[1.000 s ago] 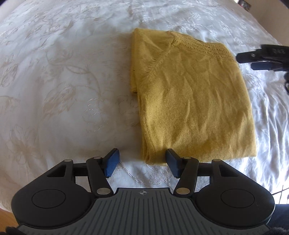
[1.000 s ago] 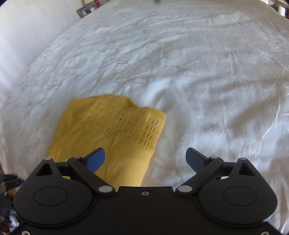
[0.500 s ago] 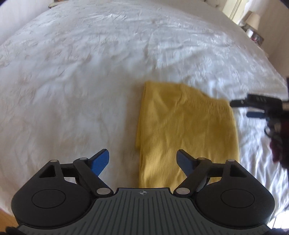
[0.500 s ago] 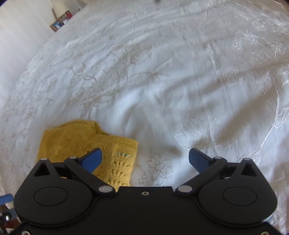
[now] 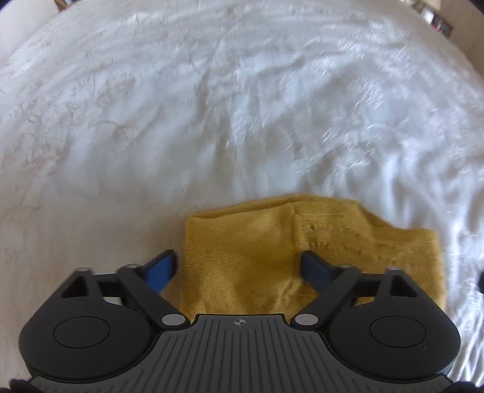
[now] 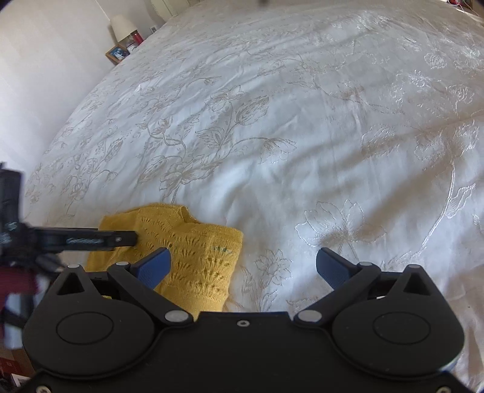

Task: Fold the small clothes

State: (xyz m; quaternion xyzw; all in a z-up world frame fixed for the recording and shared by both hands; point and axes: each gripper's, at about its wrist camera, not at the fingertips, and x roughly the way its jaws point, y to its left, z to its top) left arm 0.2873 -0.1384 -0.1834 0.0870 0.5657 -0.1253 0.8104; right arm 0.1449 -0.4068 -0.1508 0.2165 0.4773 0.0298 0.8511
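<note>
Although the sweater already lies folded into a compact yellow rectangle, whether a last fold or tidying is left cannot be told; by its flat, squared look the folding seems largely done.

Item: sweater, yellow knit with a lacy patterned band. Lies flat on the bedspread, beneath and just ahead of the left gripper; its near left edge sits just inside the left finger. In the right wrist view it lies under and beyond the left finger of the right gripper.

Left gripper: jaws opening, spread wide above the sweater, pads clear of the cloth.

Right gripper: fingers wide apart, nothing between them but bedspread.

Surface: white bedspread with a pale embroidered flower-and-vine pattern, lightly creased.

Room: white wall beyond the fingers at far left; a lamp and a picture frame at the bed's far corner.
</note>
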